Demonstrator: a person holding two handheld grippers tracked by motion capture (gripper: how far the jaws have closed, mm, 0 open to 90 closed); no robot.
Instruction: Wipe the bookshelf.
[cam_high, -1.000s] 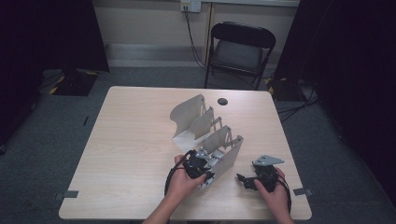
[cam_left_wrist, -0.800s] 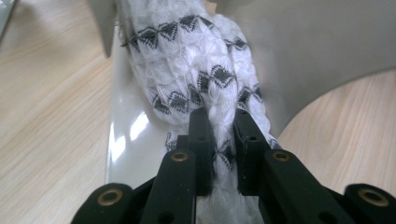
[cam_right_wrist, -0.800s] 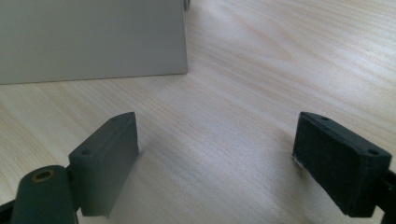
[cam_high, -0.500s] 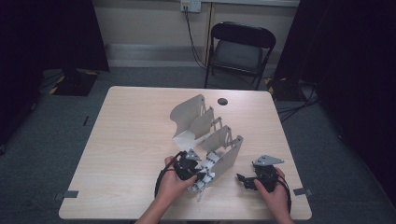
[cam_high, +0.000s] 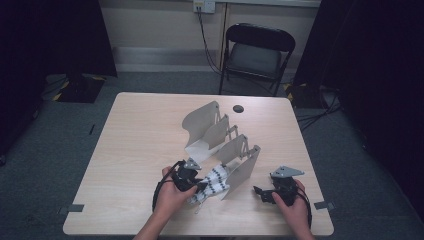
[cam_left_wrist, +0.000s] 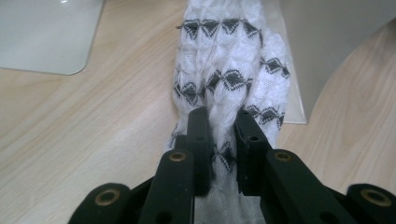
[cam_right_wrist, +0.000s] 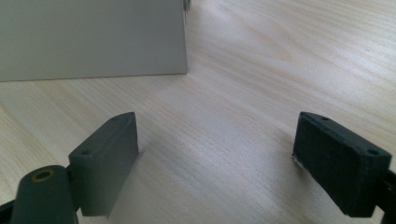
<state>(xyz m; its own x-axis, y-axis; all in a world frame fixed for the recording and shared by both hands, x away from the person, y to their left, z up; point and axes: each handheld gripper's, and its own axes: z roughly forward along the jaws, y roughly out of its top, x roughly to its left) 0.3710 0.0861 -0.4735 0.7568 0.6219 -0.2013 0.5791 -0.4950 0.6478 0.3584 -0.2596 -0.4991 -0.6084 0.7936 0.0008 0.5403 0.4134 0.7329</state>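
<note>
left gripper (cam_left_wrist: 218, 128): pinching white black-patterned knit cloth (cam_left_wrist: 229, 70) | cloth: on table (cam_high: 135, 145), trailing from near end of grey folding rack (cam_high: 220, 140) | right gripper (cam_right_wrist: 217, 158): jaws spread wide, nothing between, low over bare tabletop beside rack

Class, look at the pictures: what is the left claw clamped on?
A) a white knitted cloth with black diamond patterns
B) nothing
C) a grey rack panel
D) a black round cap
A: the left claw pinches the white knitted cloth with black diamond patterns between its jaws.
</note>
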